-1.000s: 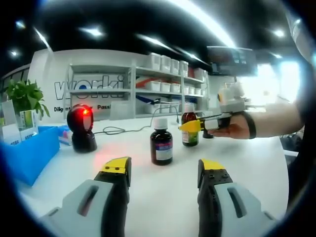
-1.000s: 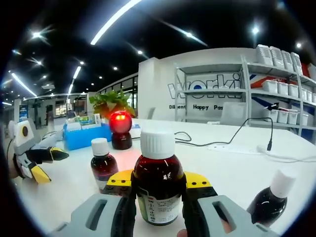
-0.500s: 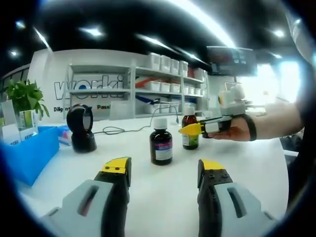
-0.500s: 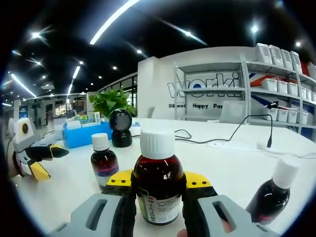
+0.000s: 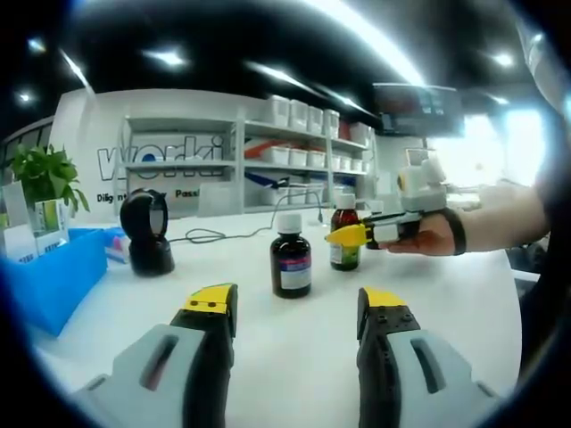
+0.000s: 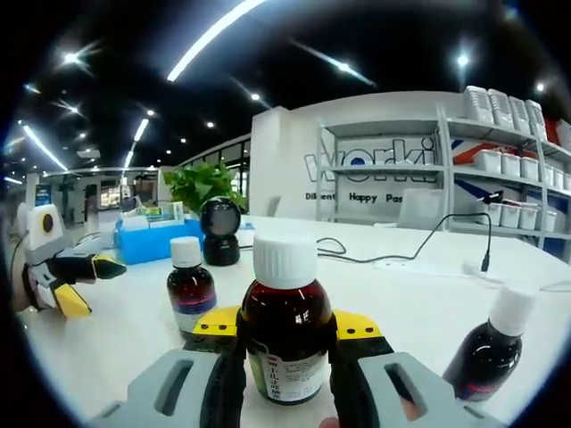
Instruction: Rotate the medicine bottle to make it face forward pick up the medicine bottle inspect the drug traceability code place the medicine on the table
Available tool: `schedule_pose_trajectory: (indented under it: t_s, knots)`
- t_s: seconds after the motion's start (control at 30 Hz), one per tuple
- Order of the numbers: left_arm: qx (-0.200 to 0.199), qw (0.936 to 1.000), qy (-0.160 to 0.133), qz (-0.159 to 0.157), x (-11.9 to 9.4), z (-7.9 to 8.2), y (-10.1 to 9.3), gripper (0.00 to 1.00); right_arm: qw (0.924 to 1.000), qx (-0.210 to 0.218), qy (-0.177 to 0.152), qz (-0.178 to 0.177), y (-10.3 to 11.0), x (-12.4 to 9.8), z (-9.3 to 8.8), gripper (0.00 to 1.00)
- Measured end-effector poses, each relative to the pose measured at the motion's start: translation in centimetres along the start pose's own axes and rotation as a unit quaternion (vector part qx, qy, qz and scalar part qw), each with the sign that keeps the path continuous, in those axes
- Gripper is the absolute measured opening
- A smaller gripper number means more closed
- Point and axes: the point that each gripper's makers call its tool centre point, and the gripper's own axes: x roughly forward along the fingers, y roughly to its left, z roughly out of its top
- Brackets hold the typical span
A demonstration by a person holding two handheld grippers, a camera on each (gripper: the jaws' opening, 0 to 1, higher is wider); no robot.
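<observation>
On the white table (image 5: pixel 294 348), blue bin (image 5: pixel 45 276) far left, black scanner (image 5: pixel 147 232) beside it, left gripper (image 5: pixel 294 312) jaws spread wide and empty, right gripper (image 6: pixel 285 334) clamped on the white-capped medicine bottle (image 6: pixel 285 330), second bottle (image 6: pixel 190 285) nearby.

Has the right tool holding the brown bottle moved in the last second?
Yes, slightly. In the left gripper view, the right tool and its white-capped brown medicine bottle drifted right of the white shelving.
</observation>
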Motion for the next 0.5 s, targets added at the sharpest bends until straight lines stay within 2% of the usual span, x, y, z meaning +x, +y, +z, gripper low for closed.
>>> schedule_pose_trajectory:
  t_s: [0.2,0.33,0.5]
  knots:
    - [0.000,1.0000,0.001,0.001,0.1,0.0,0.1,0.45,0.9998,0.001,0.019,0.008,0.1,0.0,-0.1,0.33]
    - [0.001,1.0000,0.003,0.001,0.1,-0.1,0.1,0.45,0.9998,0.008,0.006,0.020,0.3,-0.6,0.7,0.43]
    - [0.003,1.0000,0.005,0.001,0.1,-0.1,-0.1,0.45,0.9994,0.015,-0.005,0.031,0.3,-1.7,1.7,0.46]
